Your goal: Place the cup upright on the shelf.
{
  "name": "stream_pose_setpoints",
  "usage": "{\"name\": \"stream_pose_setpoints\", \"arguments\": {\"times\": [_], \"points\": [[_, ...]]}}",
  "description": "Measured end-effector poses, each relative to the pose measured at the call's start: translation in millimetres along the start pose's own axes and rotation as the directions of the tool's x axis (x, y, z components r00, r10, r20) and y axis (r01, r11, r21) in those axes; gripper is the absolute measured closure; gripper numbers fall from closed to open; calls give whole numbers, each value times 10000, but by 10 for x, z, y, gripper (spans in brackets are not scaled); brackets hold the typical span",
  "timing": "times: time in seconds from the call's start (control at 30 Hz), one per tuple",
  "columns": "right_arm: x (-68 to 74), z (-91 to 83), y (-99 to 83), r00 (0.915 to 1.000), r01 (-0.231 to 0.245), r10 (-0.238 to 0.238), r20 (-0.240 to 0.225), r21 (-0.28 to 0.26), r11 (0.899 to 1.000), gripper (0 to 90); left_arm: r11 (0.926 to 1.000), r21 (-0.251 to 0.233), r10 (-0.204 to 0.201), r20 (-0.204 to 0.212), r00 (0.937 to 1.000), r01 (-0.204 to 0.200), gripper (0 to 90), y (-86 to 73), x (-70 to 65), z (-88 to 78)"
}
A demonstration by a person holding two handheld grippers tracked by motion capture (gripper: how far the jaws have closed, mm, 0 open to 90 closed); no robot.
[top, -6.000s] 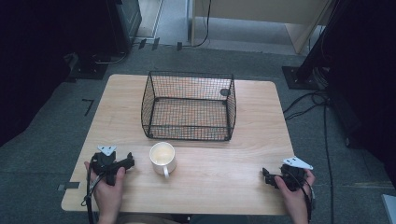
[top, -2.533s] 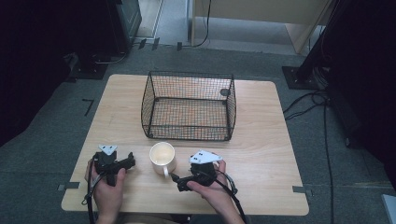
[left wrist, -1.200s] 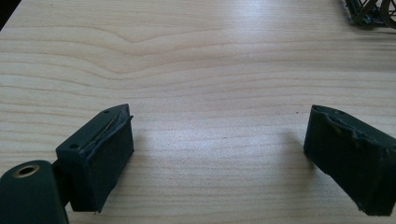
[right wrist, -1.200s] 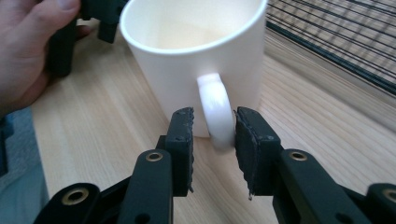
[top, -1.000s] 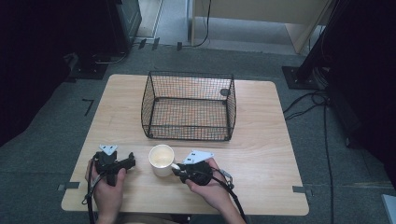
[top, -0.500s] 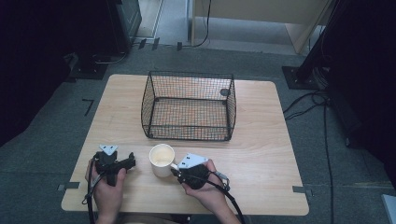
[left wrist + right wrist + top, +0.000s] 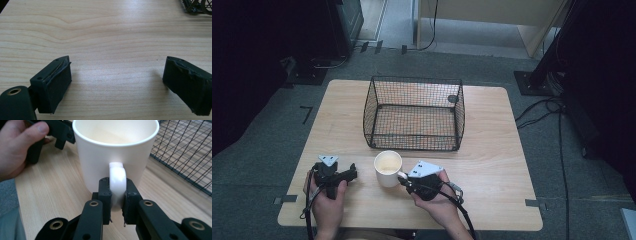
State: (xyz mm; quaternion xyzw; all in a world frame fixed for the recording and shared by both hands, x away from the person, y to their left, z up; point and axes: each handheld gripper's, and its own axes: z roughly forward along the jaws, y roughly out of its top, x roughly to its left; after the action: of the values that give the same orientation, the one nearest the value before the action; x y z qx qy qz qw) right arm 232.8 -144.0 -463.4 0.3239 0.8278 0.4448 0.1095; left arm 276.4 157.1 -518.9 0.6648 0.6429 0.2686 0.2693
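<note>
1. Gripping the handle (image 7: 117, 182) of the white mug (image 7: 116, 152): right gripper (image 7: 117, 206) jaws are narrowed onto it from both sides, mug standing on the counter (image 7: 492, 165) straight ahead of them.
2. Left gripper (image 7: 117, 82) jaws spread wide, holding nothing, bare counter between them.
3. Step looks like grasp made, lift pending; wire basket (image 7: 414, 112) sits just beyond the mug, likely target.
4. Next move needs a level lift clearing the basket rim.
</note>
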Motion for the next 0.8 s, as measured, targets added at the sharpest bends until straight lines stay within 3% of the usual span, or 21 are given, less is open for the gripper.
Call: {"name": "stream_pose_setpoints", "arguments": {"times": [0.33,0.8], "points": [[-61,-221,181,10000,4,-3,27,-547,9985,805,10000,-13,-20,7,10000,20,86,0,-2,1],[-238,-499,537,9986,181,-120,515,-1205,9925,805,10000,-33,-23,24,10000,23,86,0,-4,2]]}}
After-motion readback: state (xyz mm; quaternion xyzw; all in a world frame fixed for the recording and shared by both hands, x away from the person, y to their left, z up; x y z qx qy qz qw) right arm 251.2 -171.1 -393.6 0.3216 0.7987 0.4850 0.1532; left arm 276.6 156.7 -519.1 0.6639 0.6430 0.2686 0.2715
